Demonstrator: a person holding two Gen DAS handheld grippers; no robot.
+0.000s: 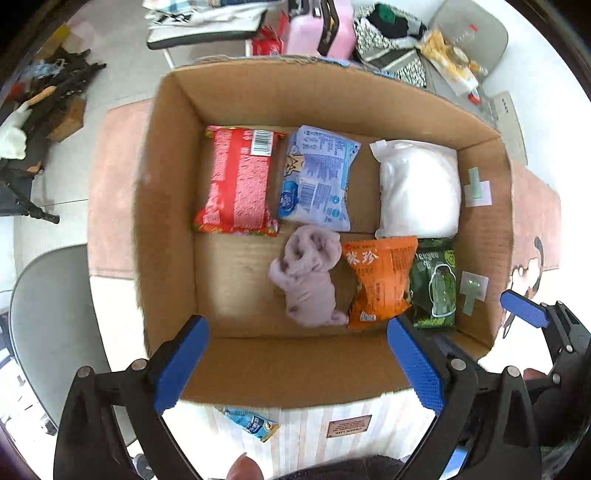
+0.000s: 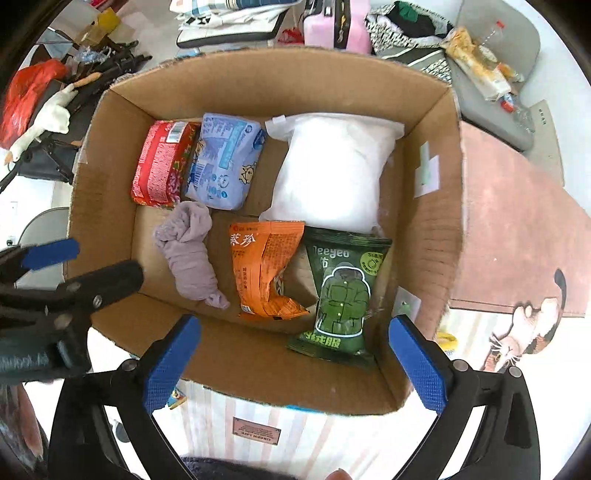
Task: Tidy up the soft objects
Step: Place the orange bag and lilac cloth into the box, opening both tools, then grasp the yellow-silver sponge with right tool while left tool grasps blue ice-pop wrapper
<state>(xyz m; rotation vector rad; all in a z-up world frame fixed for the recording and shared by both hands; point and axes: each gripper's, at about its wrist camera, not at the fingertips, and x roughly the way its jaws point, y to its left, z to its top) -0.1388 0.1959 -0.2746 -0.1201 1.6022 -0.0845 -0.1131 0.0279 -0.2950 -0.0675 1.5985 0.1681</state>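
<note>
The mauve cloth bundle (image 1: pixel 308 275) lies on the cardboard box (image 1: pixel 258 365) floor, left of the orange packet (image 1: pixel 380 282); it looks light and limp, best pinched across its bunched middle. The left gripper (image 1: pixel 295 363) and right gripper (image 2: pixel 293 363) both hover wide open, empty, above the near wall.

Pink case (image 1: pixel 318 31), white goose toy (image 2: pixel 44 118), grey chair (image 1: pixel 48 325), red bag (image 2: pixel 26 96).

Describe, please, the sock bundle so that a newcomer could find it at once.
Look inside the open cardboard box, on its floor. The sock bundle lies just left of the orange packet, below the blue pack. It is the only unwrapped item there: crumpled mauve cloth.
</note>
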